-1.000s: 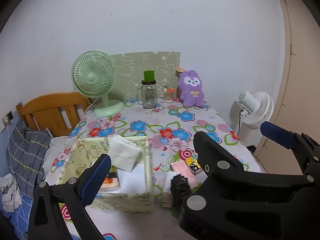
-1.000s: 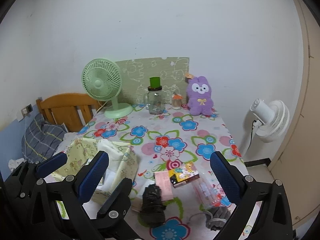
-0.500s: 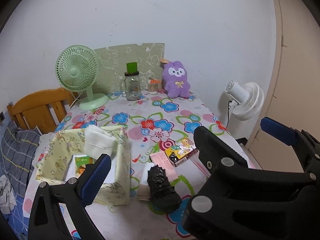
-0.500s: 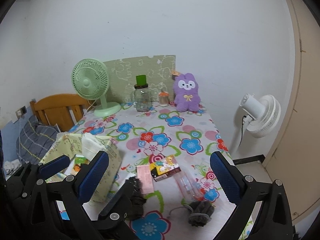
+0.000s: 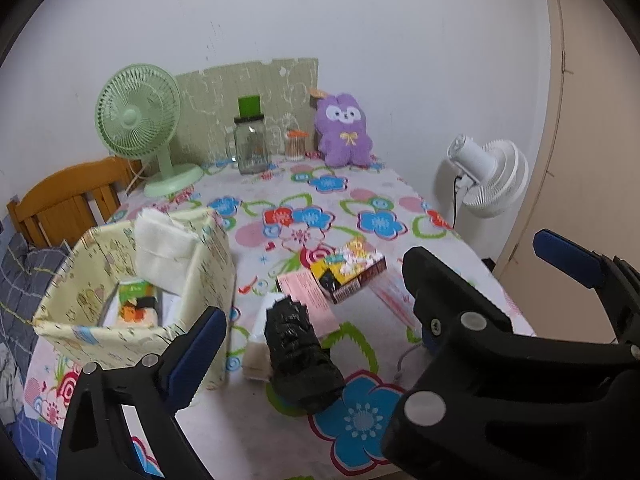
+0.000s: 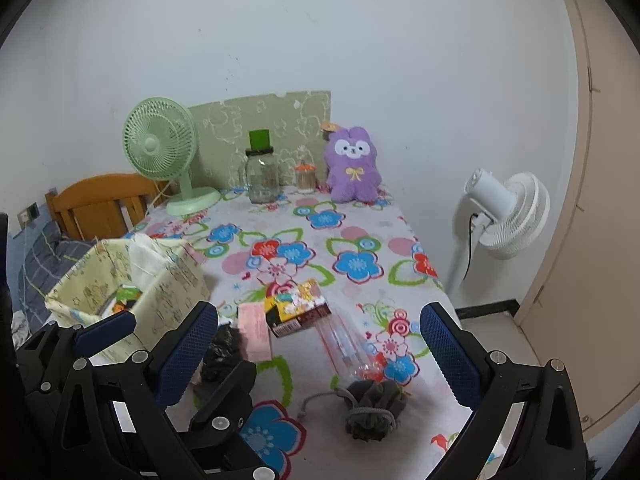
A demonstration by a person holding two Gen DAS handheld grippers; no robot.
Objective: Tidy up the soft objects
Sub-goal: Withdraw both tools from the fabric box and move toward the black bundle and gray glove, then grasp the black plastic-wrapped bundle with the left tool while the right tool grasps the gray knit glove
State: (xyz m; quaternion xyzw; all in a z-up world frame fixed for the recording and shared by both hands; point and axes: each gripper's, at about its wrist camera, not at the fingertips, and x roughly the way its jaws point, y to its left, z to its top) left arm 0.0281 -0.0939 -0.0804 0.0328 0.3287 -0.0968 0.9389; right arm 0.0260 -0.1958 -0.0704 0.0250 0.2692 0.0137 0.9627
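**Both tools spread wide above the near edge of the desk**

Left wrist view: the left tool (image 5: 384, 312) hangs over the near edge of the desk (image 5: 360, 200) with its two blue-tipped fingers wide apart and nothing between them. Below the gap lies a black bundle (image 5: 300, 360), probably crumpled cloth or plastic, though the picture is too dark to say which. It touches a small white packet (image 5: 256, 356) on its left. A pink card (image 5: 308, 296) and a colourful box (image 5: 348, 272) lie just beyond it. Near the left edge stands a yellow fabric bin (image 5: 208, 276) with a folded white cloth (image 5: 164, 244) leaning out of its top. At the far edge sit a green fan (image 5: 140, 116), a glass jar (image 5: 251, 146) and a purple plush toy (image 5: 344, 132).

Right wrist view: the right tool (image 6: 320, 340) is likewise apart and grips nothing. A grey knitted item (image 6: 372, 404) with a cord lies near the near right corner, touching the end of a clear plastic pack (image 6: 348, 348). The black bundle (image 6: 220, 352) shows partly behind the left finger. The bin (image 6: 176, 280) and plush toy (image 6: 352, 164) keep the same places. A white fan (image 6: 508, 212) stands on the floor beyond the right edge.
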